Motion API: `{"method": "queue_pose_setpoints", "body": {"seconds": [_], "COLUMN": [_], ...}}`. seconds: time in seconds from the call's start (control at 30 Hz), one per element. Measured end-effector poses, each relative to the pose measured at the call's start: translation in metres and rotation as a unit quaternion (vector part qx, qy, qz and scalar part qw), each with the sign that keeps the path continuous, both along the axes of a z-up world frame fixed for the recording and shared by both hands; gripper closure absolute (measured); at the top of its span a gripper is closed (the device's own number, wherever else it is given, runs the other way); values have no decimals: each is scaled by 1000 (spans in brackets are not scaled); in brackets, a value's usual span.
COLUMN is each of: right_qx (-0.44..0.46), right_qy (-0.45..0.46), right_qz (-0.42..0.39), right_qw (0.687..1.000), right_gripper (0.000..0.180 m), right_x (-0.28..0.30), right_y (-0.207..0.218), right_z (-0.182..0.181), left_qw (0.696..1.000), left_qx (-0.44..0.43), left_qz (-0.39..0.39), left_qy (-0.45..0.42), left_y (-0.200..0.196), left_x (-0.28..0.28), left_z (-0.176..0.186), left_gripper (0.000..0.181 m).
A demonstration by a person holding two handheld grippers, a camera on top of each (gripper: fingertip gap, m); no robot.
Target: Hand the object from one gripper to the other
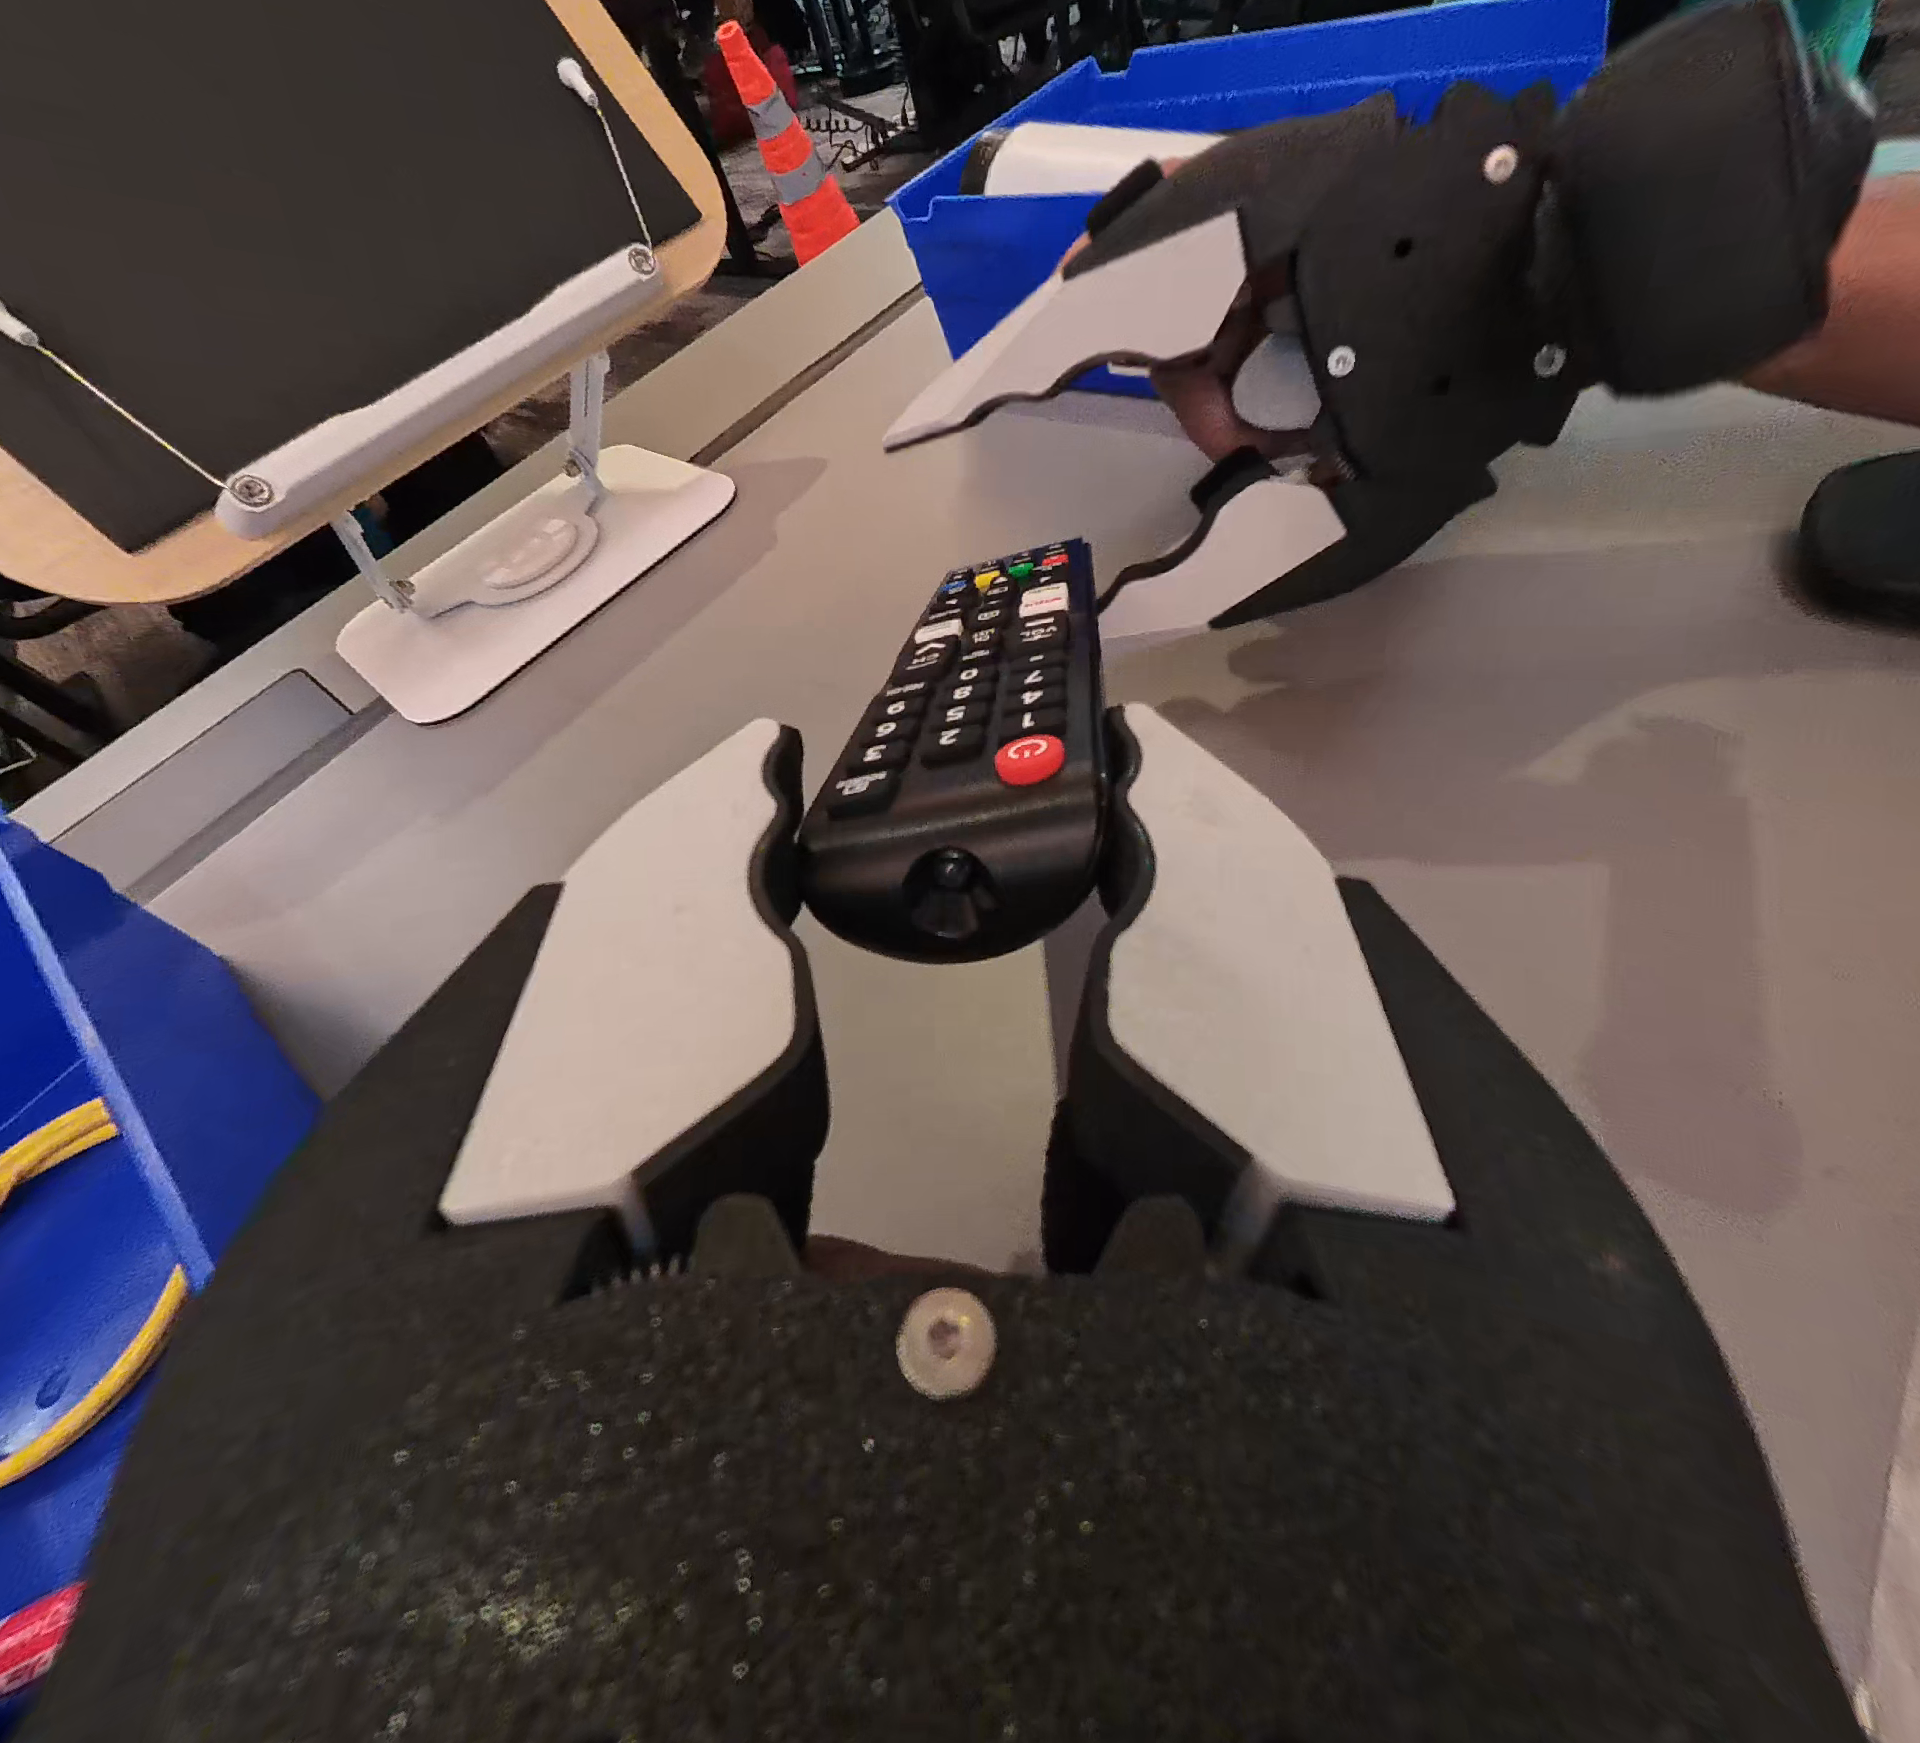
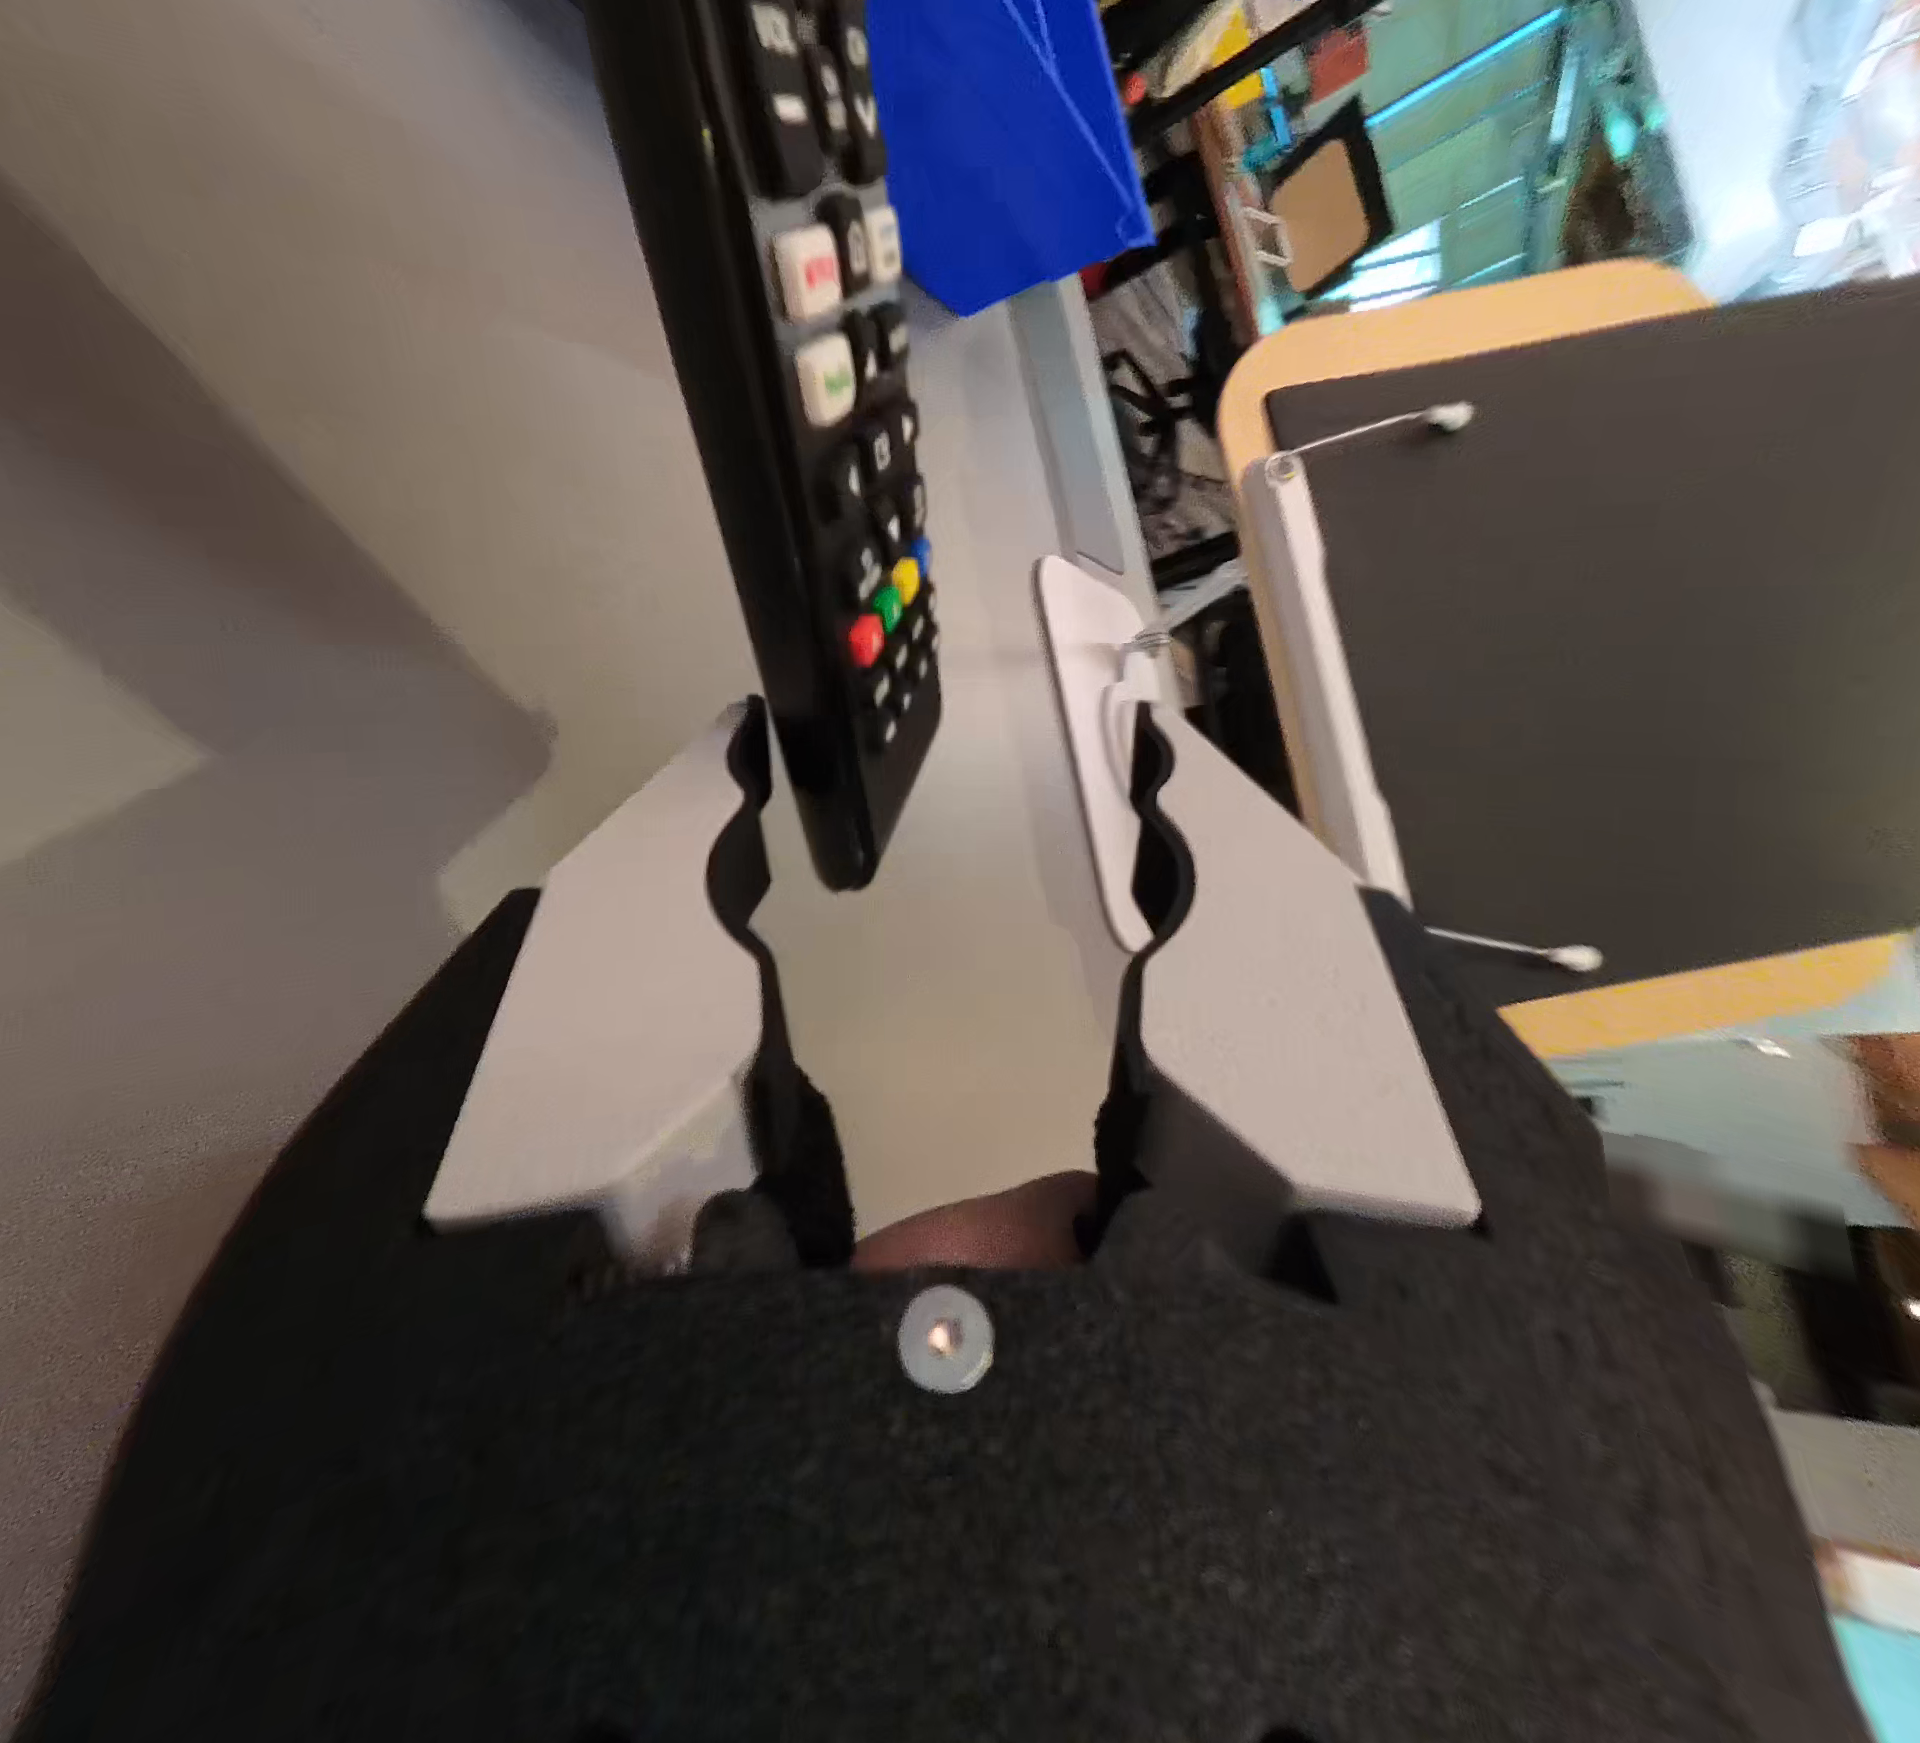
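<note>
A black remote control [image 1: 977, 706] with coloured buttons is held level above the grey table [image 1: 1507, 914]. My left gripper [image 1: 951, 810] is shut on the remote's near end. My right gripper [image 1: 1003, 530] comes in from the right, turned on its side, with its jaws wide open around the remote's far end. In the right wrist view the remote [image 2: 790, 343] has its end between the open fingers of the right gripper [image 2: 940, 737]. It lies close against the left finger [image 2: 623, 914], with a clear gap to the other finger.
A black board with a wooden frame [image 1: 312, 135] stands on a white stand [image 1: 540, 571] at the back left. A blue bin [image 1: 1247, 93] holding a white roll sits behind the right gripper. Another blue bin [image 1: 83, 1174] is at the near left. An orange cone [image 1: 790, 145] stands on the floor beyond. Spacing between my two grippers at the tips: around 12 centimeters.
</note>
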State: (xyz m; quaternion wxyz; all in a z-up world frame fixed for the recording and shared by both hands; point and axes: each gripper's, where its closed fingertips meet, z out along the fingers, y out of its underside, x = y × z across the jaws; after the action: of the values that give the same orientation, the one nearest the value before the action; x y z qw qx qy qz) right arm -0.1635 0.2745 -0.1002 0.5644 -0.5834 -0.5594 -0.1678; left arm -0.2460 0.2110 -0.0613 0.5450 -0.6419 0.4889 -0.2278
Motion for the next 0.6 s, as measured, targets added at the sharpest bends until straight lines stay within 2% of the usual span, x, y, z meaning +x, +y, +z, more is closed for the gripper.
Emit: {"method": "queue_pose_setpoints", "body": {"seconds": [0.1, 0.17, 0.23, 0.3, 0.43, 0.53, 0.6], "right_qx": [-107, -207, -292, -324, -393, -394, -407], "right_qy": [59, 130, 213, 313, 465, 496, 517], "right_qz": [33, 64, 98, 112, 201, 234, 268], "right_qw": [992, 968, 927, 886, 768, 738, 703], "right_gripper": [107, 107, 104, 103, 94, 85, 81], "right_x": [3, 2, 3, 10, 14, 8, -3], "right_y": [-13, -29, -44, -41, -51, -57, -66], "right_z": [-3, 2, 14, 36, 75, 86, 96], "left_qw": [1000, 1000, 1000, 1000, 997, 989, 982], "left_qx": [14, 23, 25, 26, 14, -15, -33], "left_qz": [3, 4, 1, -10, -37, -64, -80], "left_qy": [5, 6, 6, -3, -62, -131, -169], "left_y": [0, 0, -2, -6, -15, -22, -25], "left_x": [0, 0, 0, 1, -1, -7, -10], "left_z": [4, 7, 9, 13, 34, 57, 68], "left_gripper": [126, 126, 126, 126, 126, 126, 126]}}
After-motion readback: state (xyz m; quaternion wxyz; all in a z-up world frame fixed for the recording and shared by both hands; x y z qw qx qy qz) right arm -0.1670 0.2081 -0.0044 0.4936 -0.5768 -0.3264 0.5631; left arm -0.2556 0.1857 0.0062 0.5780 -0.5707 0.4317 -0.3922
